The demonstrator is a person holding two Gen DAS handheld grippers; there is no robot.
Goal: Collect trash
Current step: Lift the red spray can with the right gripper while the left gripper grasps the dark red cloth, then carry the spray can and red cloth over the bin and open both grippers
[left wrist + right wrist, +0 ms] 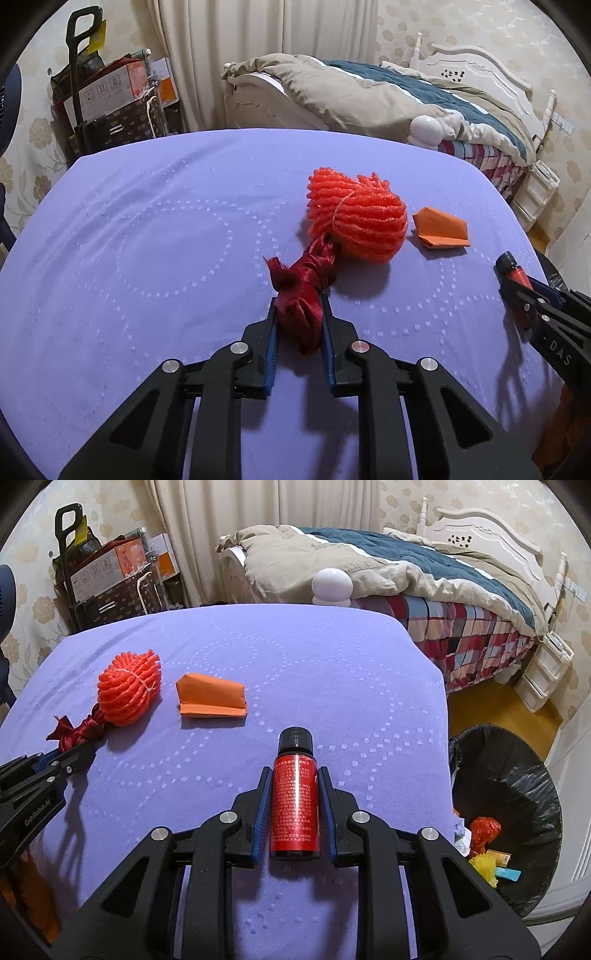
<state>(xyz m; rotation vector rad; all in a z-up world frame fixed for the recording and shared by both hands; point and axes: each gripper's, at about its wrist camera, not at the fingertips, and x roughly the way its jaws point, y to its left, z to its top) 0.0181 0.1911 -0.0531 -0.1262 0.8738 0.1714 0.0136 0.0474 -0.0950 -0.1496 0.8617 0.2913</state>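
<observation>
A bundle of dark red ribbon [304, 291] lies on the purple tablecloth [147, 236], and my left gripper [299, 299] is shut on its near end. Its far end touches an orange-red foam net [356, 218]. To the right of the net lies a folded orange paper [441, 229]. My right gripper [294, 770] is shut on a small red bottle [294, 805] with a black cap, pointing away from me. The right wrist view also shows the foam net [129, 690], the orange paper [210, 698], the ribbon [79, 733] and the left gripper [79, 753] at the left edge.
A bin lined with a black bag [517, 775] stands on the floor to the right of the table, with coloured scraps inside. A bed [388, 96] stands behind the table, a white round object [331, 585] at the table's far edge, and boxes [110, 99] at the back left.
</observation>
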